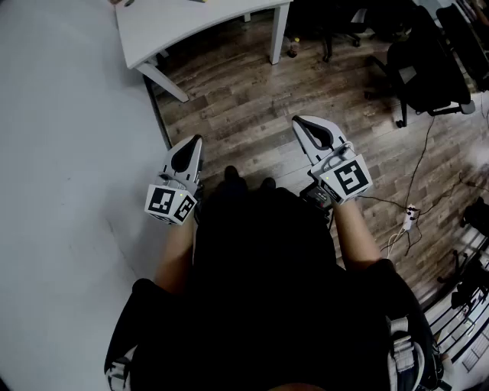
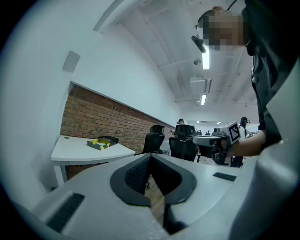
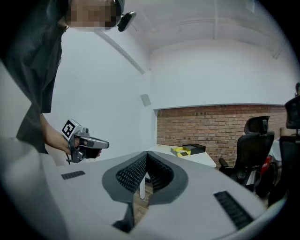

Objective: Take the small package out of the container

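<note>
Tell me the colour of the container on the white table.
Black and yellow; the container shows best in the right gripper view.

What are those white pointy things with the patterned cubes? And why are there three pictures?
A person is holding two grabbing tools, one in each hand: the left gripper and the right gripper. The patterned cubes are part of the tools. The head view comes from a camera on the person's head, looking down at the wooden floor. The other two pictures come from small cameras riding on each tool, looking along its jaws. Both pairs of jaws are closed, with nothing in them. Farther off stands a white table, and on it sits a black-and-yellow container. The person hasn't reached it yet.
</note>
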Motion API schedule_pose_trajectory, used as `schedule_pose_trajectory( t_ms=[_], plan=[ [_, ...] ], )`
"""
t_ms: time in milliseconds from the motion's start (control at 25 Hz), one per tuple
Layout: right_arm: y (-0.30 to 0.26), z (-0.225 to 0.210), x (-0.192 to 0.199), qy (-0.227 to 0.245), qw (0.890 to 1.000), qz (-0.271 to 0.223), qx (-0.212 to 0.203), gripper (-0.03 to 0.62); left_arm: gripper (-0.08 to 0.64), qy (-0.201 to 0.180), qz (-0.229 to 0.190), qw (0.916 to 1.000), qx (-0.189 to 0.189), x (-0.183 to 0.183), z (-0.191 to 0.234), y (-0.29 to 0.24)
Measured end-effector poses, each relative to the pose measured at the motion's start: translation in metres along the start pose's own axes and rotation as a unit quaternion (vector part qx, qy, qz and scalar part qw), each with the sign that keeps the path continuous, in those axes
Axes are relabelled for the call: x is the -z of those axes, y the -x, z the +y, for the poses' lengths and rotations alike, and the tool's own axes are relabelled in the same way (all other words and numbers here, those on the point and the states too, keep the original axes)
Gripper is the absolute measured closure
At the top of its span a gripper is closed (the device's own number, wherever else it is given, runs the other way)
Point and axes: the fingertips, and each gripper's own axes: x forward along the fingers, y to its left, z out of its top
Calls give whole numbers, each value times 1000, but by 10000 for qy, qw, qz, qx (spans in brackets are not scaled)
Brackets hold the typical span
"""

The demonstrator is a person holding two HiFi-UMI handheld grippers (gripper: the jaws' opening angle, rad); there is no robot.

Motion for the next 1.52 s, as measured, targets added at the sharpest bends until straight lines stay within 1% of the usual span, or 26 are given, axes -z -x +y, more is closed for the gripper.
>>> schedule_pose_trajectory(
  t_ms=[200, 280, 640, 760, 840, 920, 1040, 1200, 1320, 1520],
  plan=[
    [9, 6, 8, -277, 9993, -219, 99, 587, 545, -115, -61, 9999, 113, -4, -11, -12],
    [10, 10, 11, -378, 9990, -244, 65, 586, 545, -146, -33, 9997, 173, -2, -15, -14],
    [17, 5, 4, -364, 9988, -339, -19, 587, 545, -203, -14, 9996, 216, -6, -26, -21],
    [23, 3, -3, -524, 9967, -588, -175, 586, 545, -226, -22, 9994, 256, -9, -32, -26],
    [26, 6, -8, -497, 9956, -714, -337, 586, 545, -239, -22, 9994, 260, -11, -34, -26],
    [27, 8, -5, -382, 9965, -594, -441, 586, 545, -237, -19, 9994, 242, -10, -34, -25],
    [31, 9, -3, -369, 9963, -541, -558, 586, 545, -214, -17, 9994, 274, -6, -33, -23],
    [33, 6, 1, -403, 9965, -480, -559, 586, 545, -202, 39, 9992, 348, -2, -32, -25],
    [30, -2, 4, -459, 9957, -567, -570, 586, 545, -218, 51, 9988, 426, 1, -27, -35],
    [19, -14, 11, -566, 9962, -447, -479, 586, 545, -22, 101, 9987, 497, 10, -15, -57]
  ],
)
